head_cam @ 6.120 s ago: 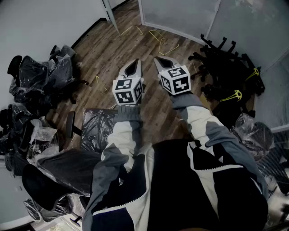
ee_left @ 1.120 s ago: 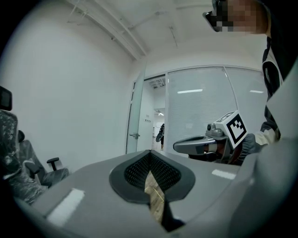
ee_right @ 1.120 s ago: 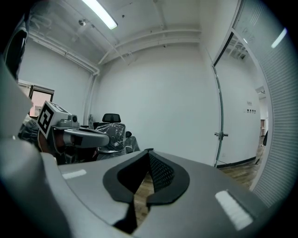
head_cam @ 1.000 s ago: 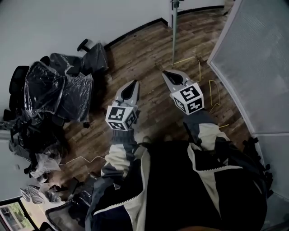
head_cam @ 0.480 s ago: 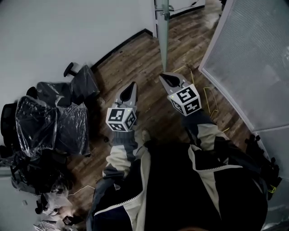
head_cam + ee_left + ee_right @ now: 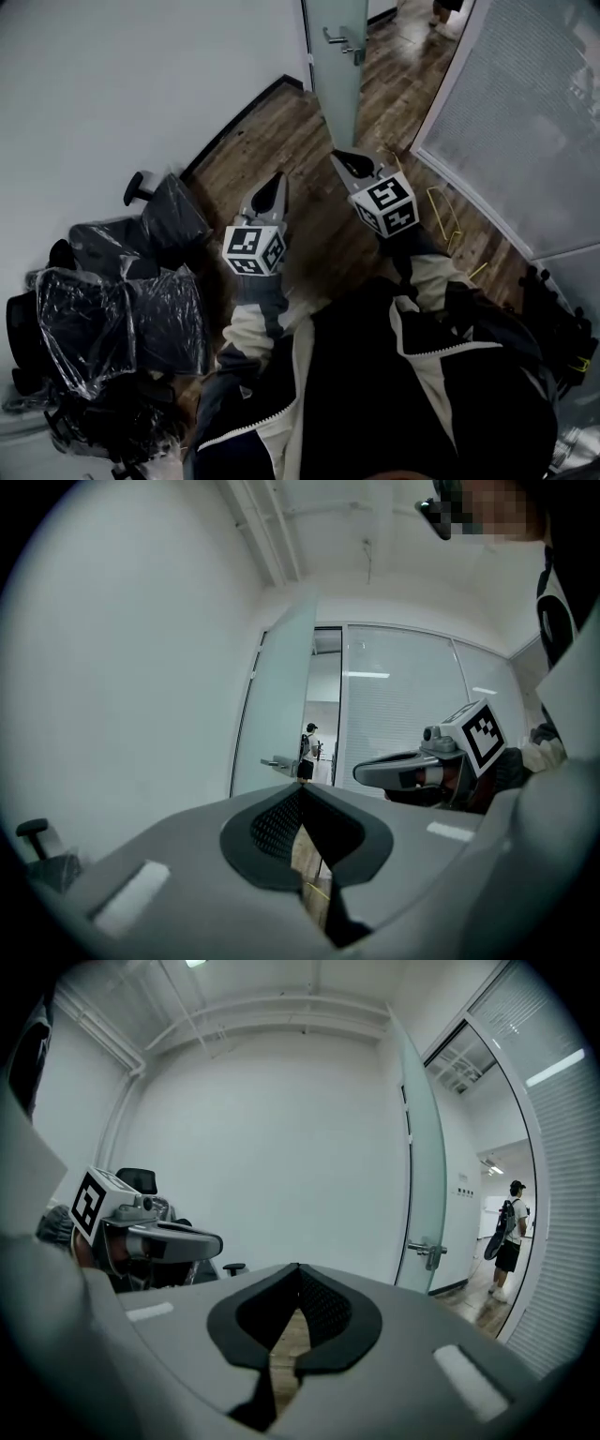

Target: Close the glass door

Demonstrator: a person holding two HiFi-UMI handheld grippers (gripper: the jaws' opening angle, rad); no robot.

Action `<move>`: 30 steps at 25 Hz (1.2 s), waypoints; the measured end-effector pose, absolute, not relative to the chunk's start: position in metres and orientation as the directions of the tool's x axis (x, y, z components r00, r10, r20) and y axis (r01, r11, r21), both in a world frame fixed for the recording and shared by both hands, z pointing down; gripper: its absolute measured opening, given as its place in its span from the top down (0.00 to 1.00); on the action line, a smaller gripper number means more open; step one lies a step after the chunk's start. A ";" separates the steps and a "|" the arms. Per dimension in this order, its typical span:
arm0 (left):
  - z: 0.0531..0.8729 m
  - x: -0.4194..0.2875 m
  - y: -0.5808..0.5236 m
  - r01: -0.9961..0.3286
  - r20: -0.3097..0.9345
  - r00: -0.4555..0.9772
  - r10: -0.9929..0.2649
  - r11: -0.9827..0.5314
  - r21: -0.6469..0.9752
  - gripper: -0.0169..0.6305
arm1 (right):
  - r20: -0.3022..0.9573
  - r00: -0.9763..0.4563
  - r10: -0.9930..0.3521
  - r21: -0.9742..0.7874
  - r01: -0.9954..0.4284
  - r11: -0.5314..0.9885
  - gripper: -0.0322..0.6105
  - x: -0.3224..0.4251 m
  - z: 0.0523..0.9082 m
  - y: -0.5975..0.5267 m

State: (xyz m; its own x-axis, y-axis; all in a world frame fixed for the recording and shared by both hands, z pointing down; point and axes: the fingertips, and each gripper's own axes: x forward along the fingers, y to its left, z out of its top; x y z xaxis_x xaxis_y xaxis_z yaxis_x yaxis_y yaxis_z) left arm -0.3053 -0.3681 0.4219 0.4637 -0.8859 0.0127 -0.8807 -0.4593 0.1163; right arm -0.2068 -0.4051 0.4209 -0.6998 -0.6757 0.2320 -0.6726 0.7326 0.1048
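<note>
Glass door (image 6: 336, 80) now shows me its face and handle (image 6: 339, 41), not just an edge as before; my left claw (image 6: 278, 180) and right claw (image 6: 340, 157) stay clenched, empty.

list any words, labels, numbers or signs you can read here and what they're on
No readable words or numbers.
left gripper: black-and-white marker squares only, no letters
right gripper: the same
small wall plaques beyond the glass door: too small to read
</note>
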 end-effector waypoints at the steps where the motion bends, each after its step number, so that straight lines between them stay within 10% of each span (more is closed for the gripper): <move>1: 0.422 -0.309 -0.377 -0.878 0.010 0.469 -0.883 -0.464 0.120 0.97 | 0.238 -0.692 -0.682 0.103 -0.680 0.726 0.94 -0.208 0.422 -0.414; 30: 0.418 -0.267 -0.723 -0.852 0.050 0.520 -0.853 -0.513 0.105 0.97 | 0.237 -0.675 -0.698 0.097 -0.699 0.709 0.94 -0.186 0.428 -0.755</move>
